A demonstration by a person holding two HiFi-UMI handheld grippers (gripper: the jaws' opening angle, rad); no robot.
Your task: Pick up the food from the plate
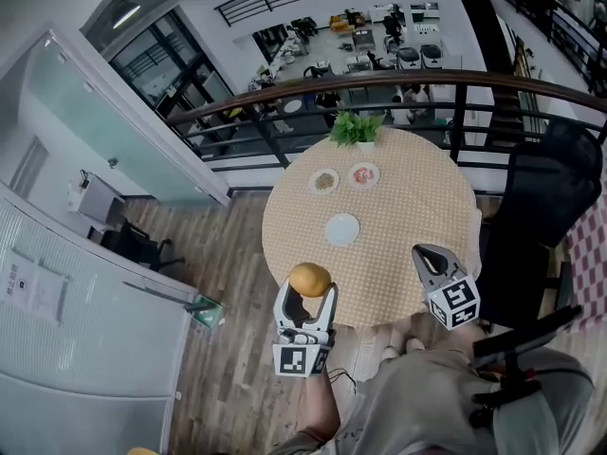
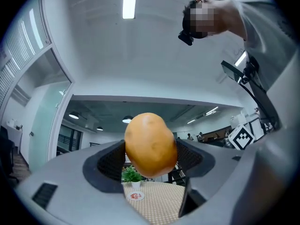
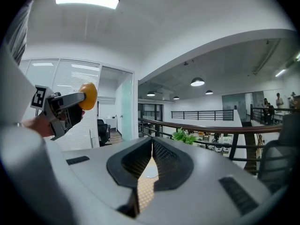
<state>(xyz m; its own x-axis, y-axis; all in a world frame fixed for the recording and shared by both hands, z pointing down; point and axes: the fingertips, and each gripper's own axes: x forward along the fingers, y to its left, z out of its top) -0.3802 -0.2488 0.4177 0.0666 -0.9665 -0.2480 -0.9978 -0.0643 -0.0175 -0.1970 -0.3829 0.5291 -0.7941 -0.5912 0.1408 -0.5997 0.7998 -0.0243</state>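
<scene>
The round worktop point(image 1: 403, 221) with its checked cloth is the largest thing below me. A black chair point(image 1: 550, 192) stands against the worktop's right side; a dark railing point(image 1: 398, 81) curves past the worktop's far side. My left gripper point(image 1: 309, 294) is held up by the worktop's near left edge; its jaws stand well apart and press on both sides of a yellow-brown potato point(image 1: 309, 279), which hangs clear of the worktop and of every plate. My right gripper point(image 1: 429, 254) is at the worktop's near right edge; its jaws meet at the tips with nothing between them. A potted plant point(image 1: 357, 129) sits at the worktop's far edge. Just nearer on the worktop two small plates lie side by side, the brown-food plate point(image 1: 324, 181) on the left and the red-food plate point(image 1: 364, 174) on the right. An empty white plate point(image 1: 342, 228) lies near the worktop's middle.
</scene>
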